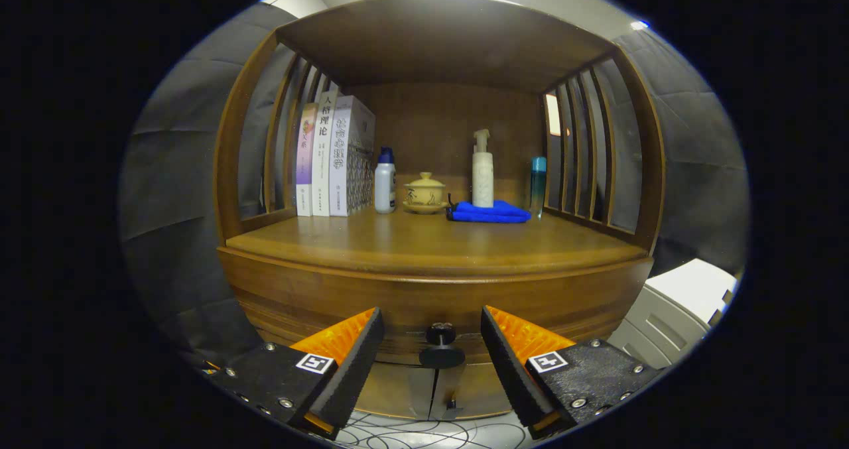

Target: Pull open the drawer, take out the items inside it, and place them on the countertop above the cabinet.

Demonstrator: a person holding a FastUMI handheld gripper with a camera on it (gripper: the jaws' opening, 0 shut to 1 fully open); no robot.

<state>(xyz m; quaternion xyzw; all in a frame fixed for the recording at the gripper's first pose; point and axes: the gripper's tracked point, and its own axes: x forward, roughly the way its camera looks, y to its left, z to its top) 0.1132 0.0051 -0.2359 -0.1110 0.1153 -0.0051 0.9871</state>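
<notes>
Tongs (432,343) spread wide, fingers flanking the drawer knob (441,346) without touching; drawer (371,303) shut beneath the counter (398,243), blue cloth (489,212) at the back.

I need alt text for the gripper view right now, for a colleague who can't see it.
The gripper is open, its jaws either side of the closed drawer's dark knob, not touching it. Above, the wooden countertop holds three books, two bottles, a lidded cup and a blue cloth.
</notes>
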